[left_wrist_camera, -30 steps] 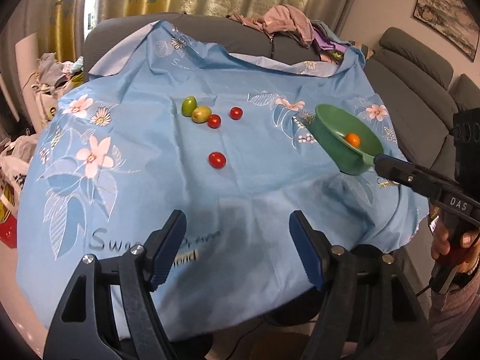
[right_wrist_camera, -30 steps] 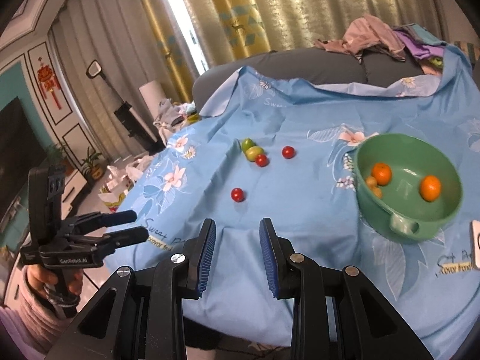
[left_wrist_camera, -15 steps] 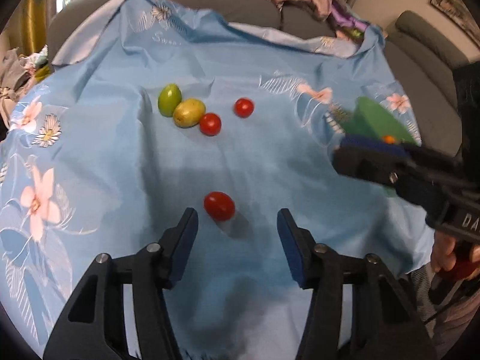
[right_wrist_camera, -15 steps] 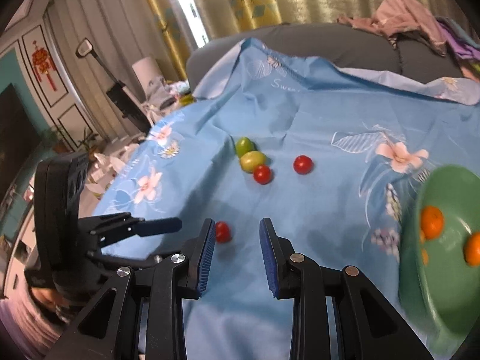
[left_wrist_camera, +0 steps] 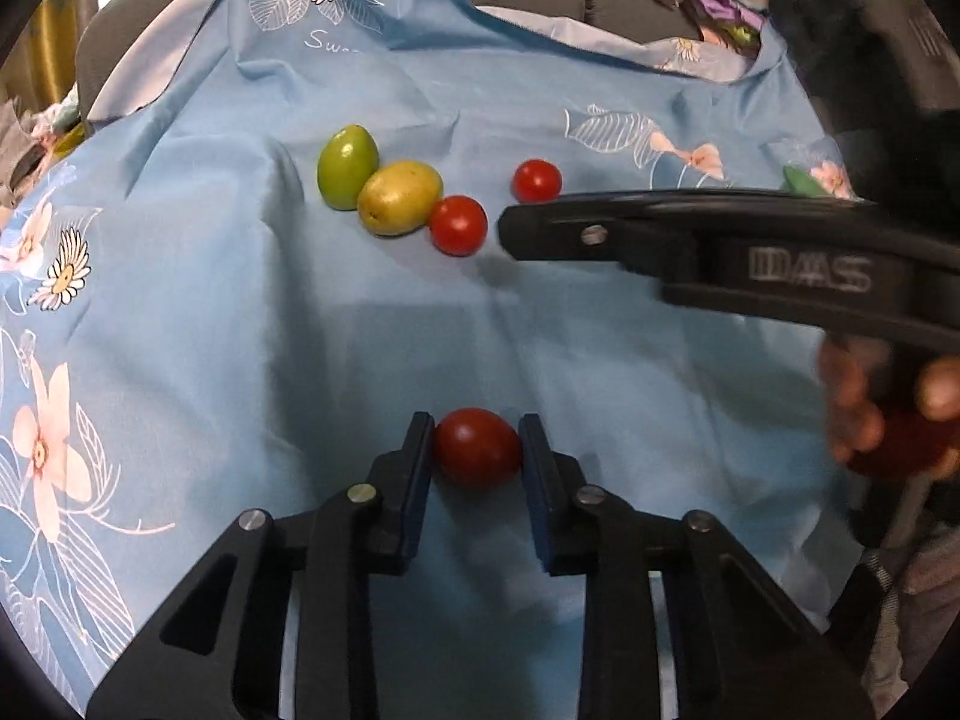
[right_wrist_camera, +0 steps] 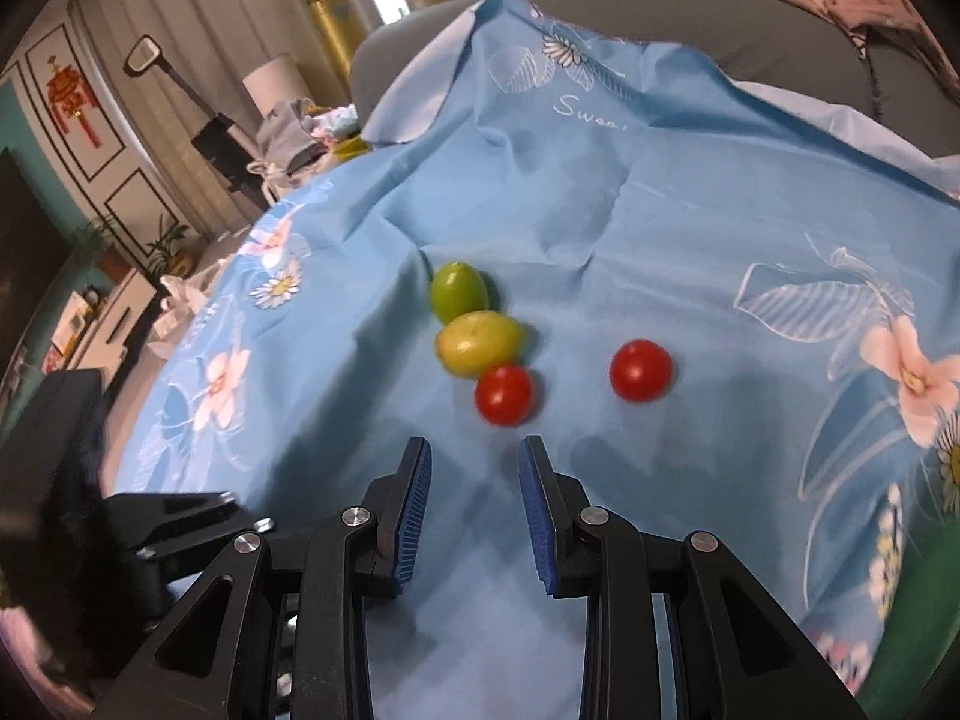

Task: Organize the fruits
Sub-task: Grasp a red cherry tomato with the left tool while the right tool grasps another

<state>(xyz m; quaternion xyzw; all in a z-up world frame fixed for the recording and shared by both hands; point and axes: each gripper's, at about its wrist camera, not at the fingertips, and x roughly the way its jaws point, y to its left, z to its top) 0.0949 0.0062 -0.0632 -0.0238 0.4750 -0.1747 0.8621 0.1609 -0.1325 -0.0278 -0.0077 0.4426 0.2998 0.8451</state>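
a: where the left hand-held gripper [left_wrist_camera: 477,450] sits low on the blue cloth [left_wrist_camera: 240,312], what is it doing?

b: its two blue pads touch either side of a red tomato [left_wrist_camera: 478,447], so it is closed onto that fruit. the tomato rests on the cloth; i judge this is the grasp just before a lift.

a: and the right hand-held gripper [right_wrist_camera: 475,468]?

b: its fingers stand at a moderate gap with nothing between them, pointing at the cluster just ahead. the nearest piece is another red tomato [right_wrist_camera: 504,394], which touches a yellow-green fruit [right_wrist_camera: 479,342]; a green fruit [right_wrist_camera: 459,292] lies against that one behind. a third tomato [right_wrist_camera: 640,370] sits apart to the right.

a: why aim there?

b: probably to take the front tomato first, since it is the closest and least boxed in. the neighbours may roll if nudged.

a: where does the fruit go?

b: a green edge [right_wrist_camera: 924,618] shows at the lower right of the right wrist view, likely a bowl, but too little shows to be sure.

a: any writing?

b: the cloth reads "swee…" in white script, cut off by a fold. the right tool's body, seen from the left wrist, carries blurred raised letters, something like "das".
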